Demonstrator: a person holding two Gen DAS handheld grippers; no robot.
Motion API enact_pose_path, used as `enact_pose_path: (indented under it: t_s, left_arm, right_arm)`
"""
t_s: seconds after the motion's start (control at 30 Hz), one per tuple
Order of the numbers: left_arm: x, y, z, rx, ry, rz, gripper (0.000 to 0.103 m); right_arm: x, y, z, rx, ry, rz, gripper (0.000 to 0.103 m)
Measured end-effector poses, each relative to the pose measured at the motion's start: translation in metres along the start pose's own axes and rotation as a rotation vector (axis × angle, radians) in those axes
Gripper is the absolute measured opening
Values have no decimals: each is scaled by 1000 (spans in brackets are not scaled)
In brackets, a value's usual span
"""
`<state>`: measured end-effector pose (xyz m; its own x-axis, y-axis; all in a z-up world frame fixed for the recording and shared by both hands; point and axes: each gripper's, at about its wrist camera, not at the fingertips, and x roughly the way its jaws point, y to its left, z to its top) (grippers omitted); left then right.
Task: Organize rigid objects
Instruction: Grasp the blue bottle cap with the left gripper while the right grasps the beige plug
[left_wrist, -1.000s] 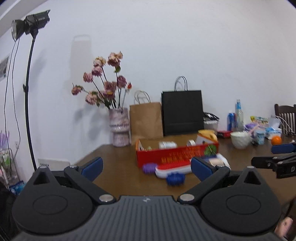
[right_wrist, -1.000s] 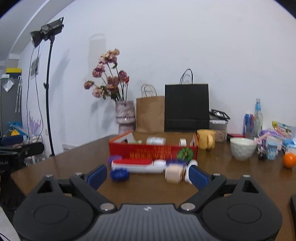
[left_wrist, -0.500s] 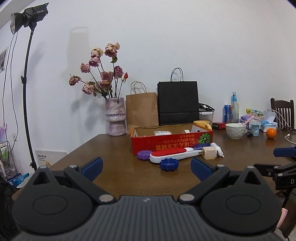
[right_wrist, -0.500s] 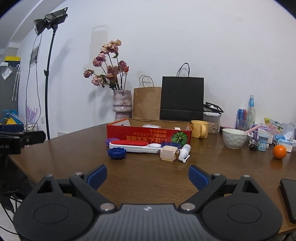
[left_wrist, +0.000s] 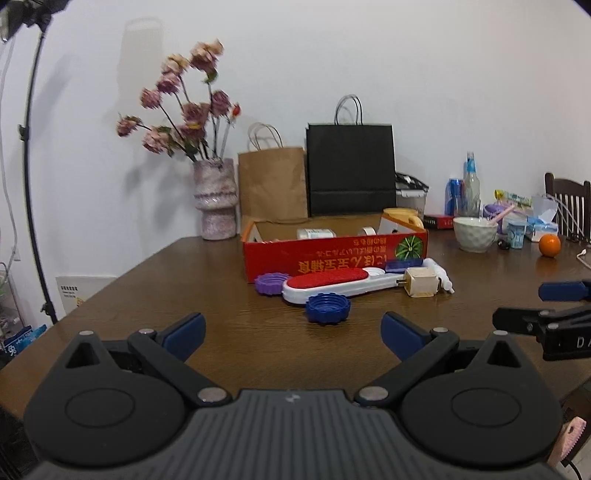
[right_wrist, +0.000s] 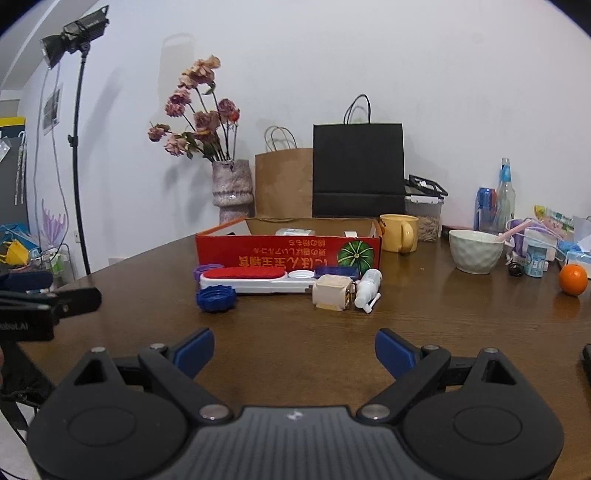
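Observation:
A red cardboard box (left_wrist: 332, 254) (right_wrist: 288, 253) stands open in the middle of the brown table (left_wrist: 229, 332), with small items inside. In front of it lie a white brush with a red pad (left_wrist: 332, 284) (right_wrist: 255, 278), a blue lid (left_wrist: 328, 308) (right_wrist: 216, 298), a purple lid (left_wrist: 271, 284) (right_wrist: 207, 268), a beige plug cube (left_wrist: 421, 282) (right_wrist: 332, 291) and a small white spray bottle (right_wrist: 367, 286). My left gripper (left_wrist: 291, 334) is open and empty, short of the blue lid. My right gripper (right_wrist: 294, 352) is open and empty too, short of the cube.
At the back stand a vase of flowers (left_wrist: 216, 199), a brown paper bag (left_wrist: 271, 184) and a black bag (left_wrist: 349, 170). To the right are a yellow mug (right_wrist: 399, 232), a white bowl (right_wrist: 475, 251), an orange (right_wrist: 572, 279), bottles and clutter. A light stand (right_wrist: 77, 147) is at left.
Both grippers have come lower and closer to the table; the objects look nearer and larger. Both stay open. Nothing on the table has moved.

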<state>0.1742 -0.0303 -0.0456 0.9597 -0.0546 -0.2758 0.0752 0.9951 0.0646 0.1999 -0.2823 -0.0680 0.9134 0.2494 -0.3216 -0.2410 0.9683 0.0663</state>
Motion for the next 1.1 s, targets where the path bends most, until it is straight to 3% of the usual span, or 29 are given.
enact_pose_path:
  t_s: [0.23,0.4,0.63,0.77,0.93,1.03,1.1]
  left_arm:
    - [67,-12,15,-11,38,-29,103]
    - [111,-14,20,-50,121,-61,103]
    - [157,-25,25,-55,202,-98,101]
    - [176,-26,27,-77,255,-107,94]
    - [187,-22,25,-118,309,-113,86]
    - [188,-21,25,-126,323,-113,80]
    - [191,-20,25,-131,337,-112,54]
  right_arm:
    - [64,-19,27,10,43,-27,92]
    - [110,-31,41,25,87,-40,92]
    - [160,-38,49,30,156,-23,77]
    - [181,-34,48,1,206,-32,70]
    - [190,-30,48,-23,212,-32,70]
    - [196,-30,49,-9,234,-22,62]
    - [198,-32,49,-1,237,-31,55]
